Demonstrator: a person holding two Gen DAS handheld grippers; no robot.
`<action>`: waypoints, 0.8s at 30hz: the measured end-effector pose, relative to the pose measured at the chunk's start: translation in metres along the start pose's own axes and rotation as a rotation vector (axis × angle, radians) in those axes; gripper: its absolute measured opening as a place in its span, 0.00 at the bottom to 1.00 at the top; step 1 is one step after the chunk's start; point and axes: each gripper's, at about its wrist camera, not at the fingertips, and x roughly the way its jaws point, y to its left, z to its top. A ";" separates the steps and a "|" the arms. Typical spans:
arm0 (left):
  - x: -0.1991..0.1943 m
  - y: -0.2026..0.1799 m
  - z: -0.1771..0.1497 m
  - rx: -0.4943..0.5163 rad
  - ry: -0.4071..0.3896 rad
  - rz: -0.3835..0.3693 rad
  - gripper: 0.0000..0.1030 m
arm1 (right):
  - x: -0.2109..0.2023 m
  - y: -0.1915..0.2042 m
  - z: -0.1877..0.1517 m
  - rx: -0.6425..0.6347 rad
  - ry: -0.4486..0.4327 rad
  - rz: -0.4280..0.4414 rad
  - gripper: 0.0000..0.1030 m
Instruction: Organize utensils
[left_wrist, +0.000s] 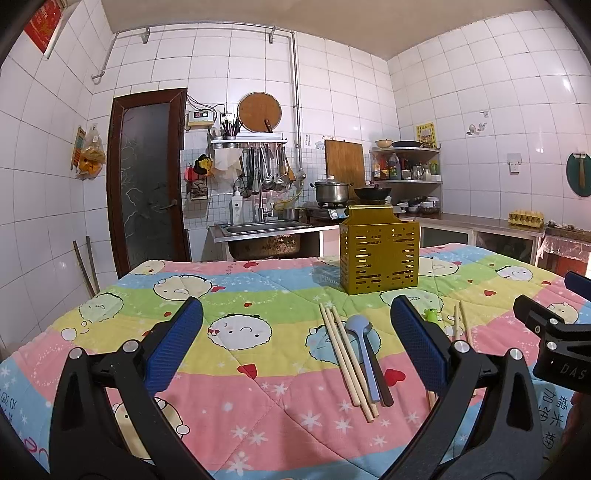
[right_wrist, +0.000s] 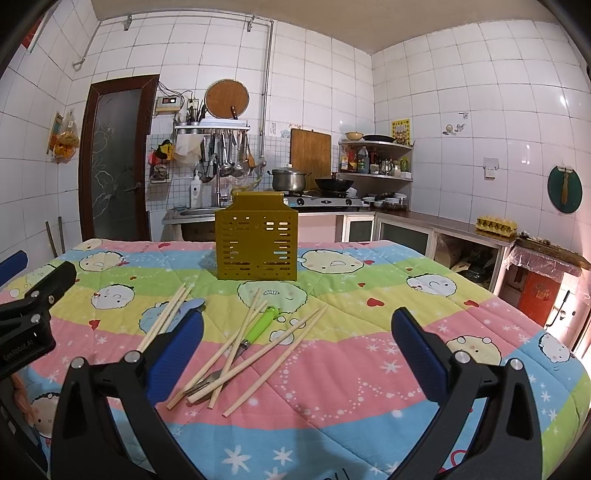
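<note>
A gold perforated utensil holder stands upright at the far middle of the table; it also shows in the right wrist view. Wooden chopsticks, a blue spoon and a dark-handled utensil lie together in front of my left gripper, which is open and empty. More chopsticks lie crossed over a green-handled fork in front of my right gripper, also open and empty. Another chopstick pair lies left beside the blue spoon.
The table is covered by a colourful cartoon quilt. Behind it are a sink, a stove with a pot and wok, and a counter along the right wall. The other gripper shows at each view's edge.
</note>
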 end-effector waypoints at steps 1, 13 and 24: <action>0.000 0.000 0.000 0.000 -0.001 0.000 0.95 | 0.000 0.001 0.000 -0.001 0.000 -0.001 0.96; -0.001 -0.001 0.000 -0.001 -0.003 -0.001 0.95 | -0.001 0.000 0.000 0.000 -0.002 -0.002 0.96; -0.002 -0.001 0.001 -0.001 -0.006 -0.001 0.95 | -0.002 0.001 0.001 0.000 -0.005 -0.004 0.96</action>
